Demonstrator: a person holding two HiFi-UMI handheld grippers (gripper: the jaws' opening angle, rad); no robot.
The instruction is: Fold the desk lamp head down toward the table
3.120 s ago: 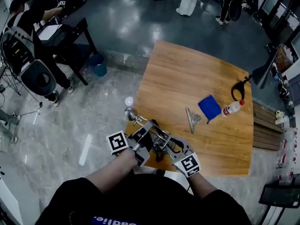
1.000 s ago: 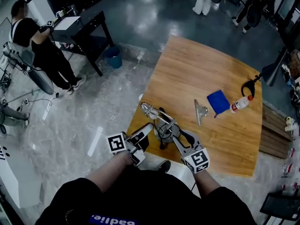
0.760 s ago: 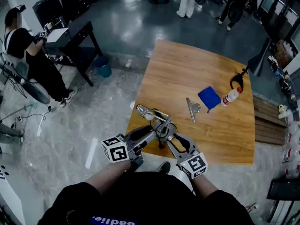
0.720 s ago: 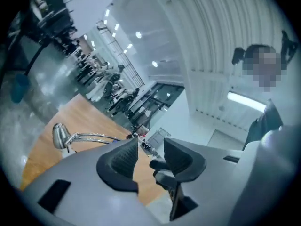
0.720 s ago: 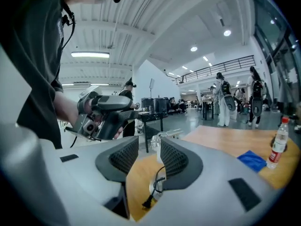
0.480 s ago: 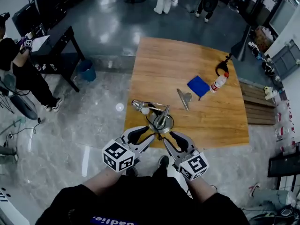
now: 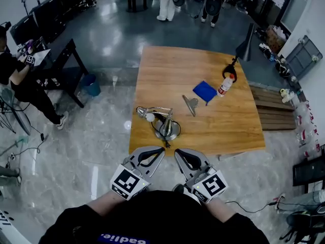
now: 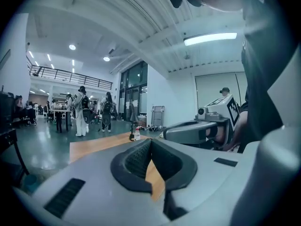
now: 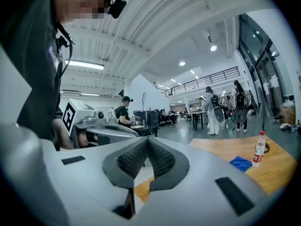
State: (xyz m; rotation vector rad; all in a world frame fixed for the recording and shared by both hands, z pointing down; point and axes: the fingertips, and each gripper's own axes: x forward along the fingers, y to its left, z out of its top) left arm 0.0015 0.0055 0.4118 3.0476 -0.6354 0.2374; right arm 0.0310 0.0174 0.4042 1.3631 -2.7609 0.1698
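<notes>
At the near edge of the table, the lamp stands with its arm folded and its head low over the wood, close to the left edge. Both grippers hang off the table, short of the lamp's base. The left gripper has its jaws pressed together on nothing, and the right gripper is closing, also empty. The fold looks done. Any last press is best made slowly on the head, with one gripper pinning the base so the lamp cannot tip off the edge.
</notes>
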